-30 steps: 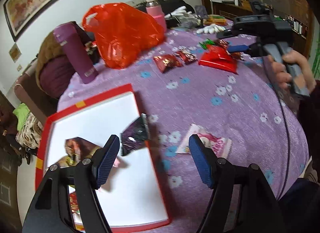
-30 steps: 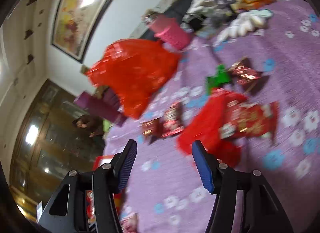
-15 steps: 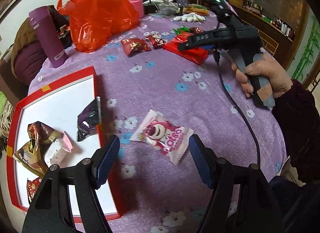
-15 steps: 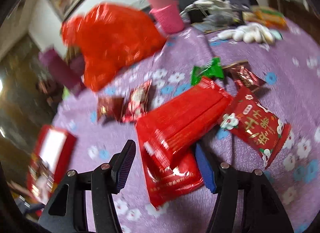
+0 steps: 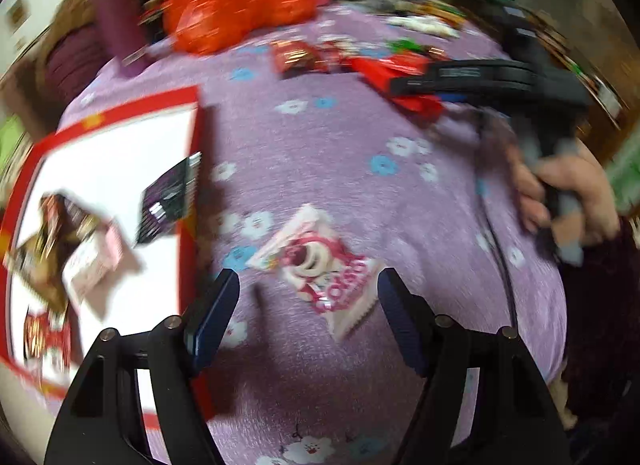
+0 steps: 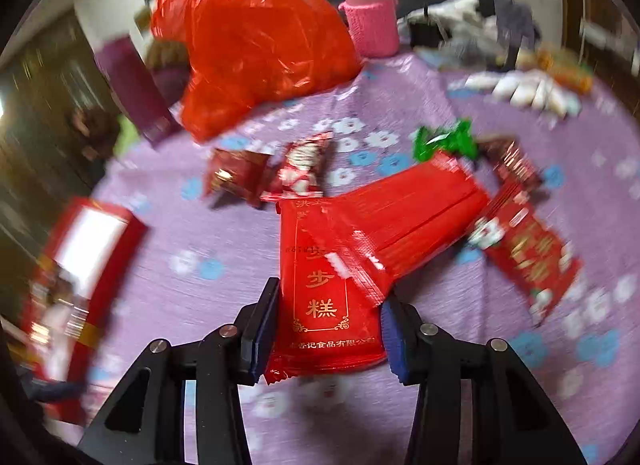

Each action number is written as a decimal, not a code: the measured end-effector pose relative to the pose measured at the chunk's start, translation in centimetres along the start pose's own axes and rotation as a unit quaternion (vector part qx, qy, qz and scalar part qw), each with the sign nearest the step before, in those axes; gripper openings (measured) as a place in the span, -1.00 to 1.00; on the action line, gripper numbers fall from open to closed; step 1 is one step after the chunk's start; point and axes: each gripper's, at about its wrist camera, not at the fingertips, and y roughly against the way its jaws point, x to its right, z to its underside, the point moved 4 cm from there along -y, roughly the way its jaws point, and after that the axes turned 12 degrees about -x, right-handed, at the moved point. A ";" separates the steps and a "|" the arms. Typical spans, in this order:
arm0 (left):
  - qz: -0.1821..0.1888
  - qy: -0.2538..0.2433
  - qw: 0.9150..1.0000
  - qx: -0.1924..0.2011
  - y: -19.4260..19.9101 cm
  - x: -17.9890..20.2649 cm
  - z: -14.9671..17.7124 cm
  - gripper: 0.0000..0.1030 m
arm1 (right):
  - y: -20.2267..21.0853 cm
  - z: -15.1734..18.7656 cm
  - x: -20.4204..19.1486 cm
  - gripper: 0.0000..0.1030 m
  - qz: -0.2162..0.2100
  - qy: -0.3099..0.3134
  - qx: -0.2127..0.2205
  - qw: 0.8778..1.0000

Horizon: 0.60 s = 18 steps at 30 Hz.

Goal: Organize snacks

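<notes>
The right claw [image 6: 326,327] has closed in, jaws wide astride the light, crinkly red packet [image 6: 324,289], unpinched; grip its near end.

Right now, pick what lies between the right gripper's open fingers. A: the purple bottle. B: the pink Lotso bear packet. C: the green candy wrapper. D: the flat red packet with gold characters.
D: in the right wrist view the right gripper stands open around the near end of the flat red packet with gold characters, one finger on either side of it.
</notes>
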 end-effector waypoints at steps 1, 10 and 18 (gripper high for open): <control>0.000 0.020 1.000 -0.005 0.0 -0.2 0.1 0.39 | 0.0 0.1 -0.1 -0.08 -0.020 -0.003 -0.004 1.000; 0.031 0.085 0.994 -0.054 -1.9 0.3 0.7 0.39 | 0.5 0.6 -2.1 -0.09 -0.095 0.011 -0.016 0.995; 0.036 0.127 0.990 -0.054 -2.3 -0.5 -0.9 0.44 | -0.9 1.8 -4.5 -0.09 -0.002 0.079 -0.028 0.996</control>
